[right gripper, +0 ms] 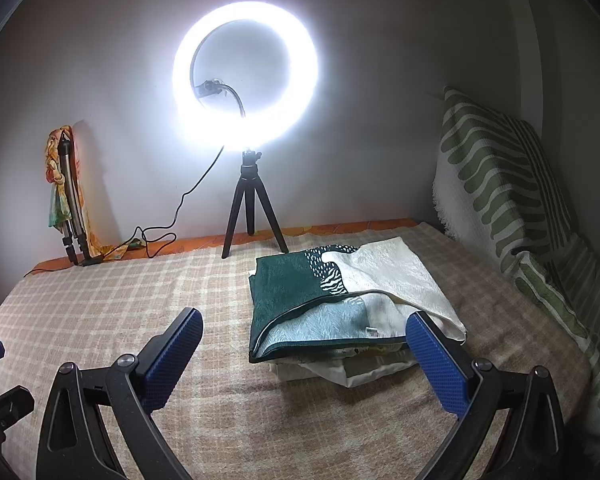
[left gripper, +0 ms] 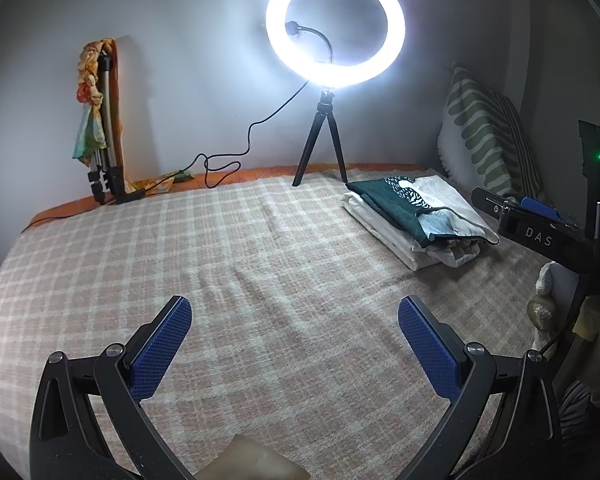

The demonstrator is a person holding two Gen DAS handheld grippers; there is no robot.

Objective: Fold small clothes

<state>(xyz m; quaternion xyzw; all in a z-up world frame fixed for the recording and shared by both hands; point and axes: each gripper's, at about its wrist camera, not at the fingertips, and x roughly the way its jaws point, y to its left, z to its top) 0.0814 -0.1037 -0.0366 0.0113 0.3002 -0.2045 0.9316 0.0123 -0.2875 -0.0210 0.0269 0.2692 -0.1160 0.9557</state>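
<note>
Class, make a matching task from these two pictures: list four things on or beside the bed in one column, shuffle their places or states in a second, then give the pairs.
1. ring light
2. folded clothes pile
3. striped cushion
4. right claw

a. leaning against the wall
b. open, empty
c. lit, on a small tripod
d. lying on the checked blanket

Pairs: 1-c, 2-d, 3-a, 4-b
</note>
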